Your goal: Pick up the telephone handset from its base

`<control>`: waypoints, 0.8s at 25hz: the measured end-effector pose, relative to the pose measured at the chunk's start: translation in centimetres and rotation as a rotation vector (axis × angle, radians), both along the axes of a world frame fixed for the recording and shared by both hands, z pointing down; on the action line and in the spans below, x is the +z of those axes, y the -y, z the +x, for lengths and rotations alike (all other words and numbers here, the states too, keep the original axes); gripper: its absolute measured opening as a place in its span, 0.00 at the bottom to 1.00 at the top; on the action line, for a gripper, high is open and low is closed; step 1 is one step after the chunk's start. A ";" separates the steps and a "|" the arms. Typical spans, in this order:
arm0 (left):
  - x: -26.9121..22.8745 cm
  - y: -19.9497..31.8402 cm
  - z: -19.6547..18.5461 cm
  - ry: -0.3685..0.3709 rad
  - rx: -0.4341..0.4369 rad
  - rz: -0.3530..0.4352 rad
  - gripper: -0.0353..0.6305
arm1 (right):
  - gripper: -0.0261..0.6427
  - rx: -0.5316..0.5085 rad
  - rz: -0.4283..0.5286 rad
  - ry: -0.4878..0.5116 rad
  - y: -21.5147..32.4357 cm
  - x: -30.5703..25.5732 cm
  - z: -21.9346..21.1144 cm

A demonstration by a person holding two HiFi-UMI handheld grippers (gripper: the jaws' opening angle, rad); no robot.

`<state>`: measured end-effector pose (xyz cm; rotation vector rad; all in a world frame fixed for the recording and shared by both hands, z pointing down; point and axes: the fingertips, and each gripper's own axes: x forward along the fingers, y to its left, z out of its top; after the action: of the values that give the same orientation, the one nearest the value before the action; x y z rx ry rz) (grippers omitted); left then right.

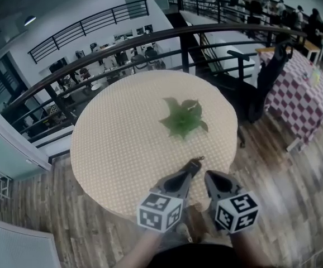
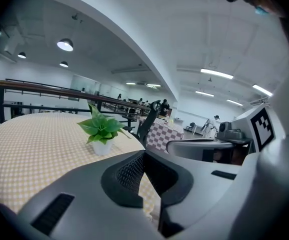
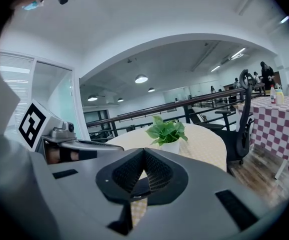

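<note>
Your left gripper [image 1: 195, 162] and right gripper [image 1: 210, 175] hover side by side over the 6 o'clock edge of a round table [image 1: 111, 149] covered in pale yellow checked cloth. Each gripper has its jaws pressed together with nothing between them. A small leafy plant [image 1: 183, 119] in a white pot [image 2: 102, 147] stands upright at your 12 o'clock, just past the table's middle and well apart from both tools. A dark railing [image 1: 94, 66] curves behind the table's far side. At 2 o'clock a black office chair [image 1: 262, 88] stands on the wood floor [image 1: 284, 166], beside a purple-and-white checked tablecloth [image 1: 301, 99] at 3 o'clock. None of the views shows where the telephone handset is.
</note>
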<state>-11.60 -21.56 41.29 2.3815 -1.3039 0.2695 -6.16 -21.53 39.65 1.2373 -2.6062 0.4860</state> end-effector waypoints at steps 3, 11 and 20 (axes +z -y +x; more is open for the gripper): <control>0.2 0.9 -0.1 0.010 0.023 0.002 0.06 | 0.05 0.013 0.006 -0.003 0.8 0.1 -0.5; 1.6 1.7 -0.2 0.005 0.044 -0.019 0.06 | 0.05 0.029 -0.007 -0.007 1.0 1.1 -0.2; 2.4 2.3 0.5 0.026 0.043 -0.042 0.06 | 0.05 0.009 -0.003 -0.004 2.4 1.3 0.0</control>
<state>-11.10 -23.84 43.68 2.3811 -1.2468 0.3380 -6.14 -23.94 40.90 1.2486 -2.5965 0.4891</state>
